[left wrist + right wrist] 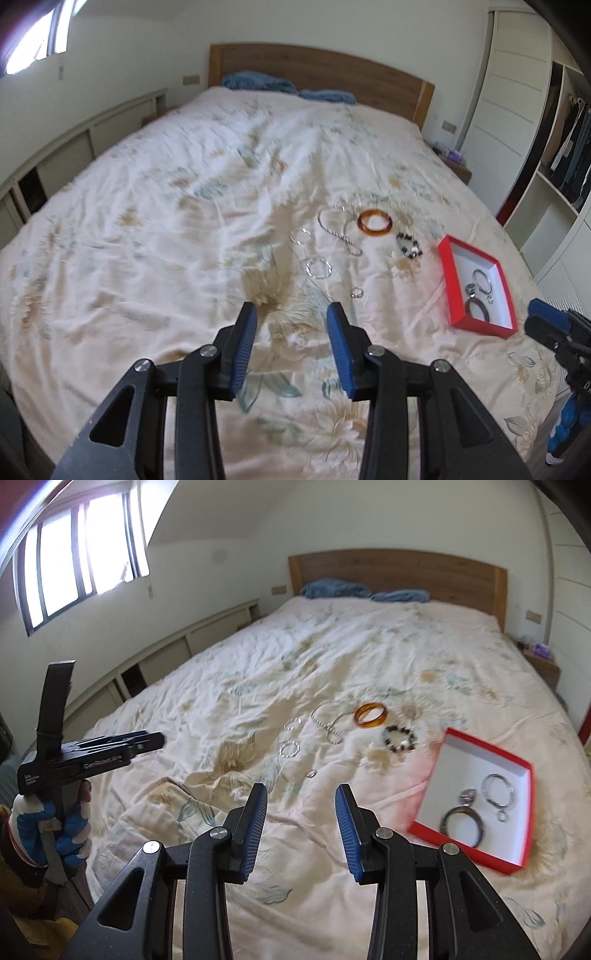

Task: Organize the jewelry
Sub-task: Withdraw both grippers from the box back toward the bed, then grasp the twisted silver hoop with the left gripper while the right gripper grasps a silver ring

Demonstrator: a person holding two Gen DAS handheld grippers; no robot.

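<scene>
Plainly, from the left wrist view the left gripper (291,314) hangs released over the quilt (155,229), nothing between its blue pads. Ahead of its tips and to their right lies a small ring (357,292); farther ahead are a silver bangle (318,267), a chain (341,232) and an amber bangle (375,221). Well to its right sits the red box (448,284), already holding a few pieces. The soft, creased quilt is the likely trouble: pads closing on thin metal may pinch fabric or push the ring into a fold.

From the right wrist view the right gripper (301,794) is also released and empty, the ring (311,773) just ahead of its tips, a beaded bracelet (399,737) ahead to the right and the box (476,744) beside it on the right. With both tongs near one cluster, they could collide or tip the light box.
</scene>
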